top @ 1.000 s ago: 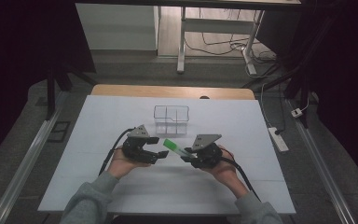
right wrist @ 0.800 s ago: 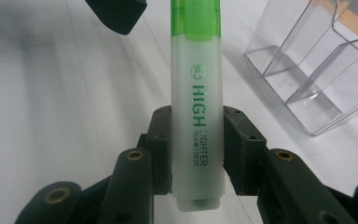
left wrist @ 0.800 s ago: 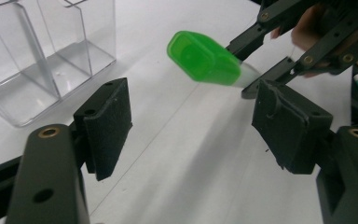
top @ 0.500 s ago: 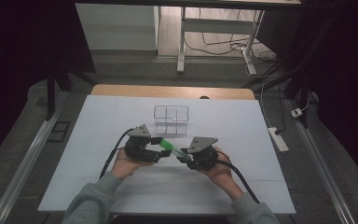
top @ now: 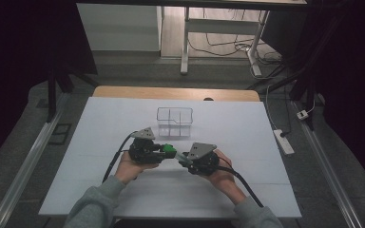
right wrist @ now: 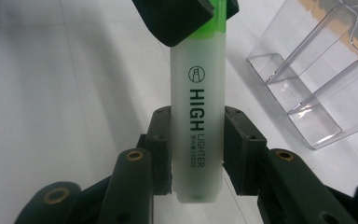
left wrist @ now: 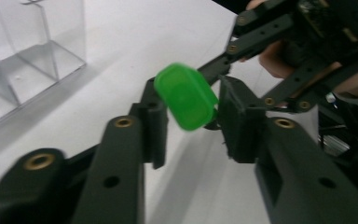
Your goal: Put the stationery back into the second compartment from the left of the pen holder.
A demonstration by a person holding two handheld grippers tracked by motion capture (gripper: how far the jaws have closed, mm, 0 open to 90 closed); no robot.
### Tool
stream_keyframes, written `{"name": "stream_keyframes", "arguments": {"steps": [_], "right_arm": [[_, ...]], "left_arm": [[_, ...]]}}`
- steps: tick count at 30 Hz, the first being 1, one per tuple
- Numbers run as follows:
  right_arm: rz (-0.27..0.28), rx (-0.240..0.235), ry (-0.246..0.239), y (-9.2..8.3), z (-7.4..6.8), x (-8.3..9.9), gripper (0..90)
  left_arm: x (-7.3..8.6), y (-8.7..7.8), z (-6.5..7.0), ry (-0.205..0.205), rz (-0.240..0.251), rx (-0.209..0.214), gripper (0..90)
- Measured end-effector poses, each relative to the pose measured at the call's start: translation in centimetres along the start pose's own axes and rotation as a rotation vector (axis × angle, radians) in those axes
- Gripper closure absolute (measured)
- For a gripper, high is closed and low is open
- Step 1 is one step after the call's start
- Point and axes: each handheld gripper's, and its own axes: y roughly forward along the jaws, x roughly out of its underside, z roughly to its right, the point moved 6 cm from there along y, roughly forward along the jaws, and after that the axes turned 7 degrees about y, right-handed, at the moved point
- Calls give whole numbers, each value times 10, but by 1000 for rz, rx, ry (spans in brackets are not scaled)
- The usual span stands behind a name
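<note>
Right claw (right wrist: 197, 126) clamped on my highlighter (right wrist: 197, 116), barrel held above white counter (top: 100, 142), between both claws. Print on barrel read "HIGH LIGHTER"; smaller line below illegible. Left claw (left wrist: 189, 121) jaws just closing around green cap (left wrist: 185, 95); contact with pads not confirmed. Clear divided box (top: 174, 121) stood near, beyond claws.

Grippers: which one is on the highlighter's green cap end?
The left gripper: its jaws, just closing, flank the green cap. The right gripper clamps the highlighter on its white printed barrel instead.
</note>
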Motion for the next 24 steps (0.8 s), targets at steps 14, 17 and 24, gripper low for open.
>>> {"name": "stream_keyframes", "arguments": {"steps": [14,17,24], "right_arm": [[70,-63,118,-10,11,0,522],[87,-48,149,-17,16,2,481],[89,-21,233,-38,30,19,424]], "left_arm": [[-3,-8,-1,20,-6,-29,706],[-2,-13,-4,14,2,-43,706],[-5,-24,-11,9,27,-73,707]]}}
